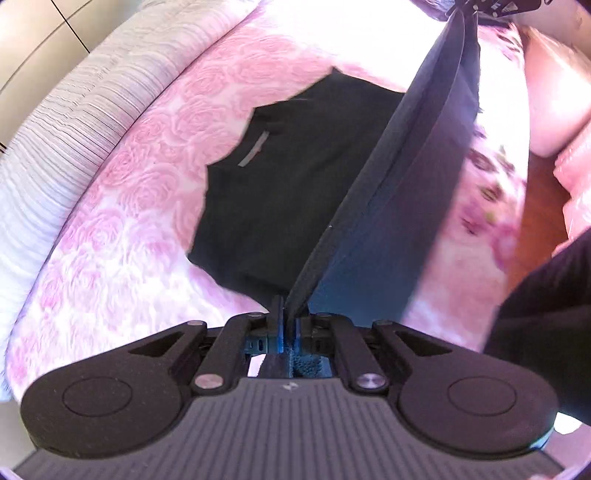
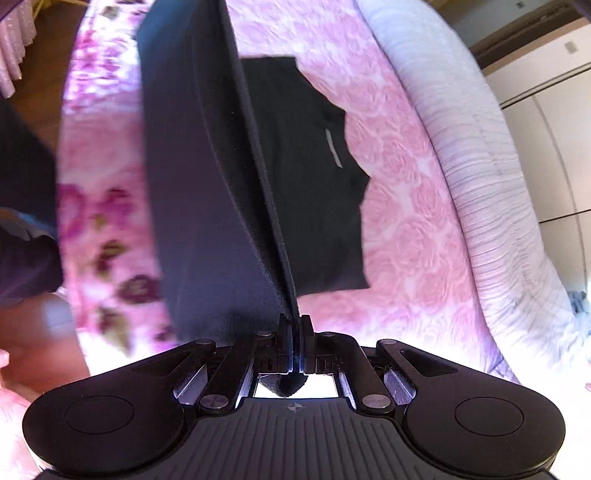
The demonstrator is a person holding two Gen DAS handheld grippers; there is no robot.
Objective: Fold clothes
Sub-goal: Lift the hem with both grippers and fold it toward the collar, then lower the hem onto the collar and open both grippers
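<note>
Left wrist view: a striped white cover runs along the upper left edge of the frame, bordering a pink rose-patterned blanket that fills the left and centre. A black garment lies flat on the blanket at frame centre, with a small grey label near its neckline. The lower edge of the garment is lifted off the blanket and rises as a taut doubled band from the bottom centre to the upper right of the frame. The left gripper, at bottom centre, has its jaws pressed together on one corner of this lifted edge; a tuft of cloth shows behind the jaws. At the top right corner the band ends at the right gripper, seen only in part. A dark sleeve occupies the lower right. Right wrist view: a floral bedsheet appears at the left, blurred. The lifted band of the garment runs from the top centre down to the bottom centre, with the flat part and its label just to the right on the blanket. The right gripper pinches the other corner of the edge, jaws closed on the cloth. The striped cover curves along the right of the frame.
</note>
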